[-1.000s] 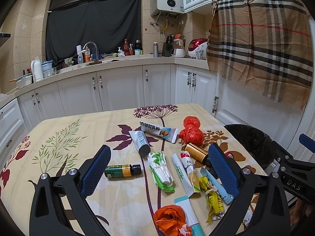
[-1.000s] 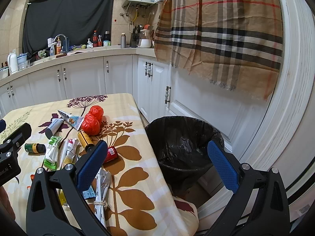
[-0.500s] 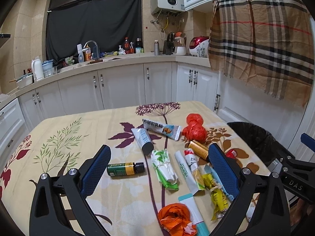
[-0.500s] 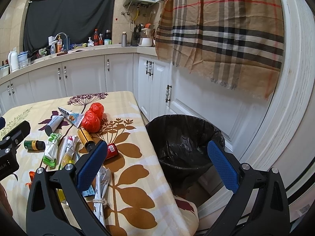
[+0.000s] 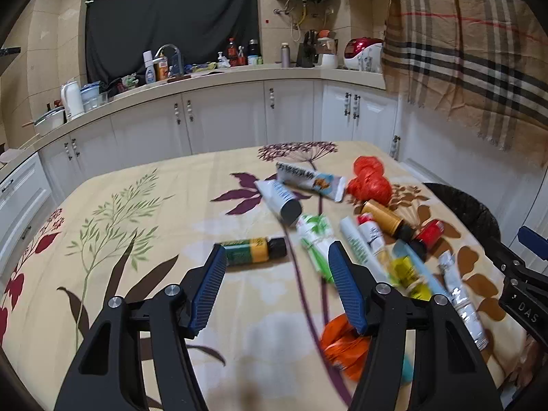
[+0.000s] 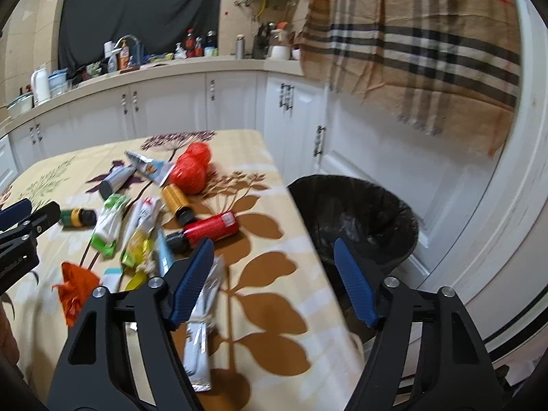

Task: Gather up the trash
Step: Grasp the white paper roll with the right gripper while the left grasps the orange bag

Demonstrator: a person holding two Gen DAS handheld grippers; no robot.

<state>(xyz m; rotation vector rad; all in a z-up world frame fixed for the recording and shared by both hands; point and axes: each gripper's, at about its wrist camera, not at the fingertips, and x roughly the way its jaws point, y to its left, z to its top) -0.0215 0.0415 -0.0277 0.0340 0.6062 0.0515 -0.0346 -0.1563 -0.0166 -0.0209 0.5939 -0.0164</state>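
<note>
You are at the very start of the collecting, as far as these views show: nothing is in either grip, and all the rubbish lies on the table (image 5: pixel 144 212).

Your left hand-held gripper (image 5: pixel 277 282) has just been narrowing its jaws, yet nothing sits between them; it stands partly closed and empty above the cloth, with the small green and yellow bottle (image 5: pixel 253 250) just beyond its fingertips. Your right hand-held gripper (image 6: pixel 274 274) has likewise been closing in and holds nothing; its left finger hangs over a silvery wrapper (image 6: pixel 202 325) near the table's edge, not touching it as far as I can tell.

Left to clear: the red plastic bag (image 5: pixel 371 181) at the far end, two white tubes (image 5: pixel 310 179) beside it, the green and white packet (image 5: pixel 316 243), the amber bottle (image 5: pixel 385 217), the red can (image 6: pixel 212 227), the yellow wrappers (image 5: pixel 406 270) and the orange bag (image 5: pixel 342 346) nearest you. Several overlap in one heap, so you will probably need to take them singly.

The black-lined bin (image 6: pixel 359 215) stands on the floor just beside the table's right edge. Its liner looks dark and crumpled; whether anything lies inside I cannot tell from here.

In my judgement the green and yellow bottle is your easiest first pick for the left, and the silvery wrapper for the right, being nearest the bin.
</note>
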